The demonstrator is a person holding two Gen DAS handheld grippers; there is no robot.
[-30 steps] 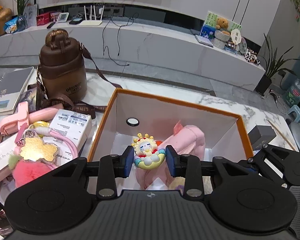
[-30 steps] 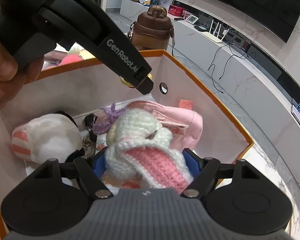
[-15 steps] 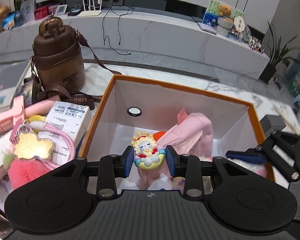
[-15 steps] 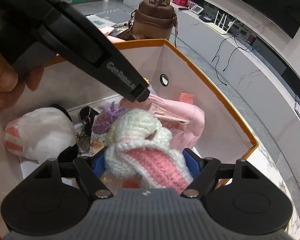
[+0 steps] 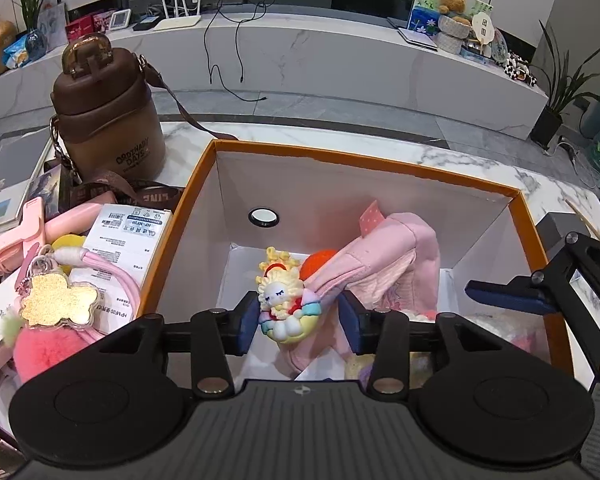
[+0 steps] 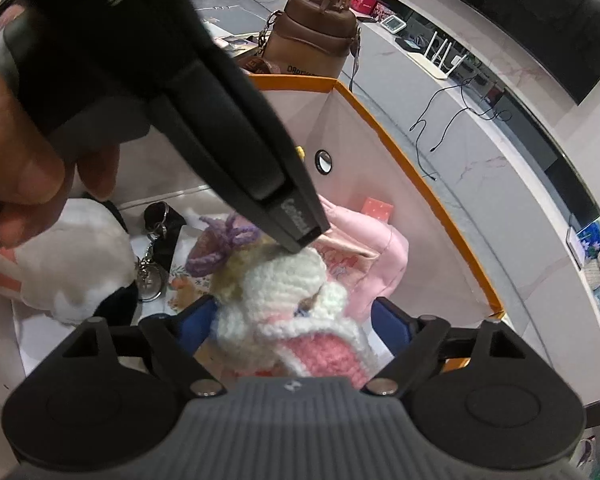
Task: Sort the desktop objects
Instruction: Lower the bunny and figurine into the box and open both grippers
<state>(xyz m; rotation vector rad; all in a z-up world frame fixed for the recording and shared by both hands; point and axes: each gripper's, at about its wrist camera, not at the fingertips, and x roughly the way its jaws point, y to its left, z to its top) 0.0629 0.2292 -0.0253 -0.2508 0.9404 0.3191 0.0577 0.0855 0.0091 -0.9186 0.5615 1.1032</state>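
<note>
Over the orange-edged box (image 5: 380, 162), both grippers are parked with toys between their fingers, so I'd say we're right at the drop-off step of the sorting. The left gripper (image 5: 298, 316) has its blue pads spread with a gap on each side of the little sun-faced figurine (image 5: 286, 304), so it reads as released, and the figurine seems to have dropped onto the pile below, though I can't tell for sure that it's resting on anything. The right gripper (image 6: 294, 320) is much the same: its pads stand apart from the white-and-pink crochet toy (image 6: 296, 312), with daylight showing on the right side, so I'd call it let go too, the toy sitting on the heap inside the box. Next move, as I see it, is just lifting both tongs straight up and out without snagging yarn or bumping each other, since the left tool crosses right over the right one's view and they're really close together. Then it's back to the clutter on the left of the box. Inside the box there's a pink pouch (image 5: 396, 256) leaning toward the far right corner, something orange-red (image 5: 320, 260) behind the figurine, a white plush (image 6: 68, 268) with pink stripes, a black keyring thing (image 6: 160, 232) and a purple yarn tuft (image 6: 224, 240). Outside, waiting on the marble table (image 5: 460, 156): a brown bottle (image 5: 108, 120) with its strap, a white carton (image 5: 128, 236), a gold glitter charm (image 5: 58, 306) and a fuzzy pink ball (image 5: 48, 352).
</note>
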